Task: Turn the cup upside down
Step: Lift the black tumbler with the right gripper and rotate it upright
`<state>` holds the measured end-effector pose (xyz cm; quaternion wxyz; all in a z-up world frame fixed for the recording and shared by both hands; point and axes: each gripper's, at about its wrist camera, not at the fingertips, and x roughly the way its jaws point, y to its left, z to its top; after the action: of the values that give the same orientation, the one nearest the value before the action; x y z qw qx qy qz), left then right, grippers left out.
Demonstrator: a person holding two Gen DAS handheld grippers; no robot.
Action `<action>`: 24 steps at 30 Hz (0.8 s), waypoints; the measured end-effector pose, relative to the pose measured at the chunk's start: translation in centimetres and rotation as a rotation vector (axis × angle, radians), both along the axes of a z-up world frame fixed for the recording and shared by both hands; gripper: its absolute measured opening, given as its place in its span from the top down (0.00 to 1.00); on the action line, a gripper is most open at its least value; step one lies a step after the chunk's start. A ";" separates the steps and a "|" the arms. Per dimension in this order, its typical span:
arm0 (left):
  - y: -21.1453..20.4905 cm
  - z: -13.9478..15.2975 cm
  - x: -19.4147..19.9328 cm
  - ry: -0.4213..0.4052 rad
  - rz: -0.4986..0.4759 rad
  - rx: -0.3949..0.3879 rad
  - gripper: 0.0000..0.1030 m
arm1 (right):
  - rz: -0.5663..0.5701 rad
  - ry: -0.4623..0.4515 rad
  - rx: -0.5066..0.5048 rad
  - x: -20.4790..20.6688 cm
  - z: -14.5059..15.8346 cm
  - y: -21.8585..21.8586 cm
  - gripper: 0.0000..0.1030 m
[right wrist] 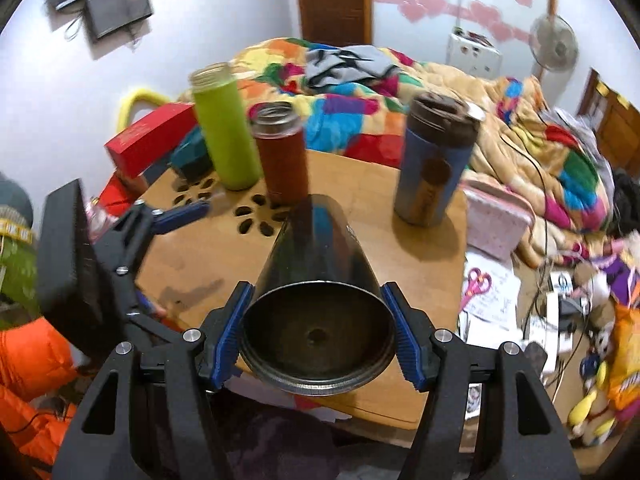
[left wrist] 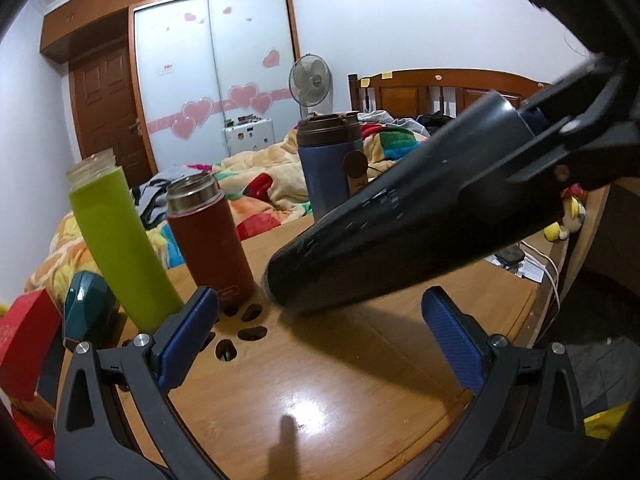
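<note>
Black cup (right wrist: 320, 280) tilted steeply over wooden table (right wrist: 360, 208), base end down near the tabletop, open mouth turned toward the right wrist camera. Clamped near its rim between blue pads (right wrist: 406, 340) of right gripper (right wrist: 318, 338). Left gripper (left wrist: 320, 336) spread wide, holding nothing, low over the table just beside the cup's base. Standing upright behind: green bottle (left wrist: 120, 240), red flask (left wrist: 208, 240), blue tumbler (left wrist: 328, 168).
</note>
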<state>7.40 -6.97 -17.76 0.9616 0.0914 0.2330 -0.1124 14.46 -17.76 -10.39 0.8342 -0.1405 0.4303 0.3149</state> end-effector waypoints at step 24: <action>-0.5 2.7 -0.8 -0.054 -0.012 0.001 0.31 | 0.203 -0.148 0.024 -5.1 5.0 2.3 0.40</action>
<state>6.59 -7.51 -15.11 0.9668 0.0962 0.2067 -0.1153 9.40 -15.48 -5.37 0.8291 -0.1963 0.3475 0.3915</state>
